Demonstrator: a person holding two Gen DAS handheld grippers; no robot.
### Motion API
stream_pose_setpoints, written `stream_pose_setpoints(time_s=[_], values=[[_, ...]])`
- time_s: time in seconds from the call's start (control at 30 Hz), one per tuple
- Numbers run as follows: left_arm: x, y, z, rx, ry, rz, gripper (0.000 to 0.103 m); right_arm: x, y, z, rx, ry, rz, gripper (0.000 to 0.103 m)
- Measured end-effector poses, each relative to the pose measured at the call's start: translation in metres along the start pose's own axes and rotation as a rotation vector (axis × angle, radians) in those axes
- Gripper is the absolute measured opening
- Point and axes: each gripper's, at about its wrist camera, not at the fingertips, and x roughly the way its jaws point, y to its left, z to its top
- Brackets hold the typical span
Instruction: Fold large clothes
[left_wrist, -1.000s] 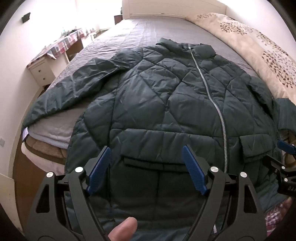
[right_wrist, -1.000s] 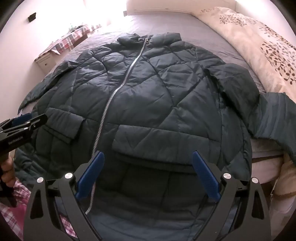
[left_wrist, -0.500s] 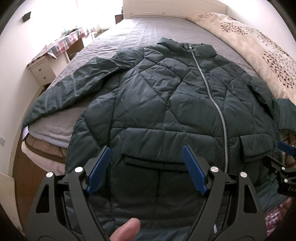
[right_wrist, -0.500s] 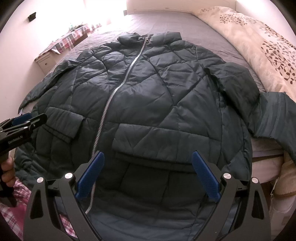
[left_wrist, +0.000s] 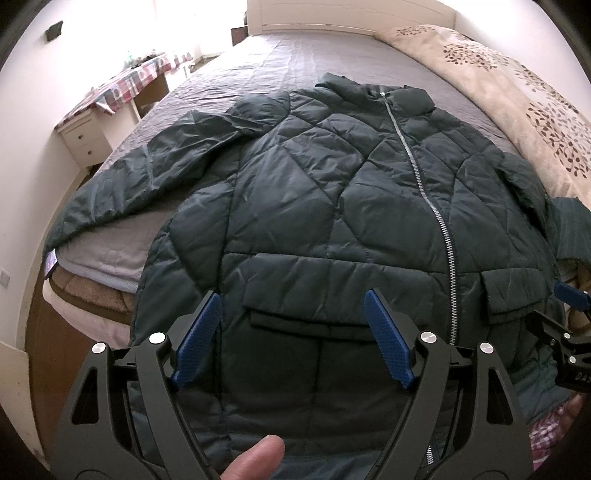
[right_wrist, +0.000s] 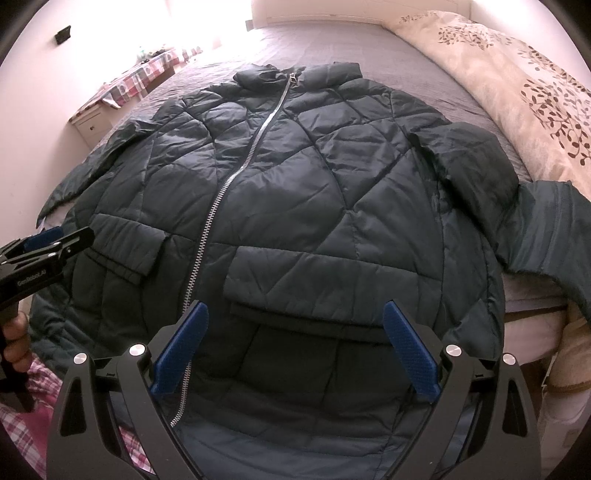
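Hovering over the jacket (left_wrist: 332, 206) hem, left gripper (left_wrist: 293, 339) and right gripper (right_wrist: 295, 347) both gape wide; probably best pinching hem corners evenly before folding.

The jacket (left_wrist: 314, 206) is dark green w/ a diamond quilt stitch pattern, and its zipper (left_wrist: 436, 206) is silver. Inside lining at the hem (right_wrist: 295, 443) looks more blue-grey. The bed cover (left_wrist: 280, 62) is grey-lilac w/ fine quilt lines. The duvet (left_wrist: 517, 92) is cream-beige w/ a brown leaf and branch print. The desk cloth (left_wrist: 125, 85) is plaid: red, white, some blue. The drawer unit (left_wrist: 83, 138) is white, also the headboard (left_wrist: 332, 14). Left gripper (left_wrist: 291, 343) and right gripper (right_wrist: 295, 347) are black, w/ blue textured pads (left_wrist: 197, 341) and silver screws. The person's clothing (right_wrist: 22, 417) is pink-white check.
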Motion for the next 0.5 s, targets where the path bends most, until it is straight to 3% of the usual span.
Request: stream_pose_setpoints(time_s=[0.5], values=[[0.0003,0.0005,0.0006,-0.001,0.001,-0.001,0.080,0.0008,-0.0004,0.0013,0.003,-0.003,0.002,0.093]])
